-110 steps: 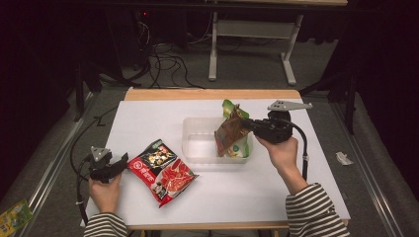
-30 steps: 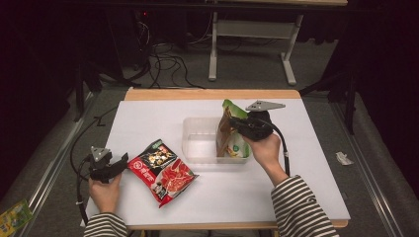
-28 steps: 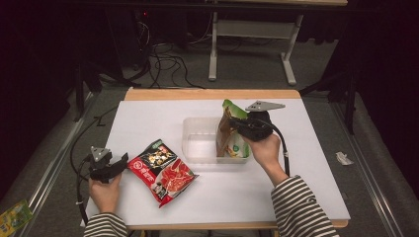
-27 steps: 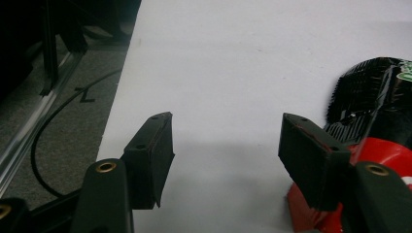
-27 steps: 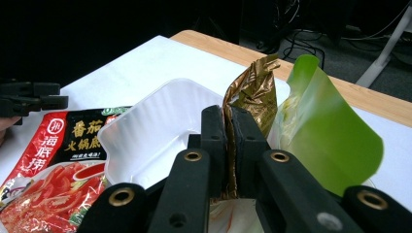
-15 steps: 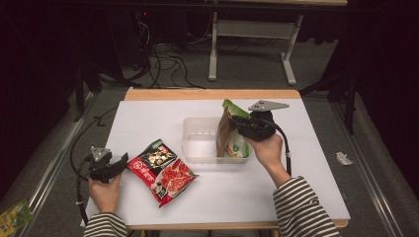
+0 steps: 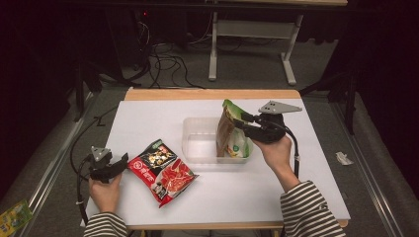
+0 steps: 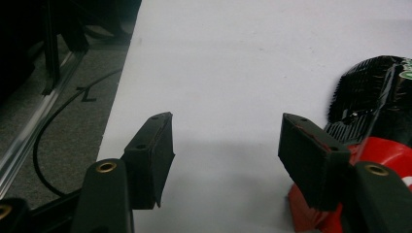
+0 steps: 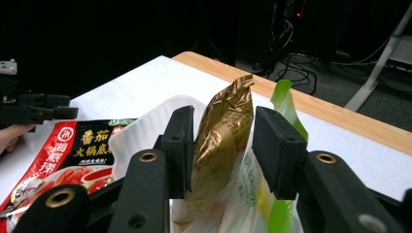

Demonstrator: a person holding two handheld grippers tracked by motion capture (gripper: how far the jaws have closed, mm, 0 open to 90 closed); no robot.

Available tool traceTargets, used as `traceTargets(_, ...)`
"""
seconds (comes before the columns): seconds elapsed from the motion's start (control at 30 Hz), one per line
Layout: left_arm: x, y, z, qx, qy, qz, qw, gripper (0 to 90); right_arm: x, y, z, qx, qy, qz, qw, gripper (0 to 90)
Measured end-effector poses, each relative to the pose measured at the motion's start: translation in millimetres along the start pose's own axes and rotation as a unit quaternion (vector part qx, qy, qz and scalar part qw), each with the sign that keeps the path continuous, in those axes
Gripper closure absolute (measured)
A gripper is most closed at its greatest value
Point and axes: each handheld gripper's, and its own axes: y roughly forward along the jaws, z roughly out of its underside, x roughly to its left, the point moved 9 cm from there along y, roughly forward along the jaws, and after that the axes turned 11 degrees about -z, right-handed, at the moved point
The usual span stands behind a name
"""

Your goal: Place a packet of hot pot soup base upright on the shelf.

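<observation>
A dark room is surrounding a white-topped table (image 7: 148,113) with a wooden far edge; cables and a grey metal frame are lying on the floor beyond it. A clear plastic tub (image 7: 197,143) is sitting near the table's middle, and two pouches are standing upright in its right end: a gold pouch (image 7: 225,133) and, just beside it, a green-and-white pouch (image 7: 241,146). A red-and-black flat packet (image 7: 160,170) is lying on the table left of the tub, well apart from it.

The right gripper (image 7: 240,123) is reaching in from the right at the pouch tops. Its jaws have just been opening; in the right gripper view the gold pouch (image 9: 221,141) is standing between them, the left pad touching it or nearly so, the right pad clear of it. The green-and-white pouch (image 9: 284,104) is partly hiding behind that right jaw.

The left gripper (image 7: 121,162) is resting low at the table's left, its jaws spread wide with only bare table between them, just beside the packet's corner (image 8: 379,97). That packet is running off the frame there, and its print is too small to read.
</observation>
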Motion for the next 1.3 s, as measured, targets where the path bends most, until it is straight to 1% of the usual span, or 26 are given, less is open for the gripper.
traceTargets(0.07,-0.1,0.0,0.0,0.000,0.000,0.001,1.0000,38.1,-0.4,-4.7,-0.2,-0.005,-0.009,0.002,0.9999,58.3)
traceTargets(0.17,0.0,0.0,0.0,0.001,0.000,0.001,1.0000,38.1,-2.6,-12.8,2.2,-0.015,-0.010,0.005,0.9998,57.6)
traceTargets(0.23,0.0,0.2,0.1,0.001,0.000,0.001,1.0000,38.0,-5.7,-17.7,5.0,-0.020,-0.009,0.010,0.9997,57.6)
traceTargets(0.4,0.0,0.2,0.0,0.001,0.000,0.000,1.0000,38.0,-13.4,-27.9,14.3,-0.016,-0.002,0.020,0.9997,57.4)
traceTargets(0.5,0.0,0.1,0.0,0.001,0.000,0.000,1.0000,38.0,-18.9,-35.7,17.7,-0.022,-0.002,0.029,0.9993,56.4)
traceTargets(0.67,0.1,0.1,0.0,0.001,0.000,0.000,1.0000,38.0,-27.7,-47.3,22.9,-0.035,0.011,0.040,0.9985,53.8)
traceTargets(0.73,-0.1,0.0,-0.1,-0.001,0.001,0.000,1.0000,38.0,-30.6,-51.1,26.7,-0.035,0.007,0.049,0.9982,53.1)
traceTargets(0.8,-0.1,0.2,0.1,0.001,0.002,0.000,1.0000,38.0,-33.3,-54.0,30.6,-0.036,0.007,0.051,0.9980,53.0)
traceTargets(0.9,-0.1,-0.1,-0.1,0.000,0.000,0.000,1.0000,37.9,-36.6,-58.1,37.1,-0.041,0.014,0.055,0.9975,53.0)
traceTargets(0.97,-0.2,-0.1,-0.1,-0.001,0.002,0.000,1.0000,37.9,-38.3,-59.4,41.3,-0.037,0.021,0.052,0.9977,53.6)
traceTargets(1.07,-0.2,0.2,0.0,0.001,0.001,0.001,1.0000,37.9,-41.7,-63.2,48.0,-0.041,0.029,0.059,0.9970,53.2)
traceTargets(1.13,-0.1,-0.1,-0.2,-0.001,0.001,0.001,1.0000,37.9,-43.7,-66.6,53.3,-0.044,0.032,0.062,0.9966,52.3)
traceTargets(1.2,-0.2,-0.1,-0.1,-0.001,0.001,0.001,1.0000,37.9,-47.3,-70.2,60.8,-0.049,0.038,0.066,0.9959,51.1)
traceTargets(1.3,-0.5,0.0,-0.1,-0.001,0.003,0.000,1.0000,37.8,-53.5,-72.5,71.6,-0.048,0.049,0.075,0.9948,48.0)
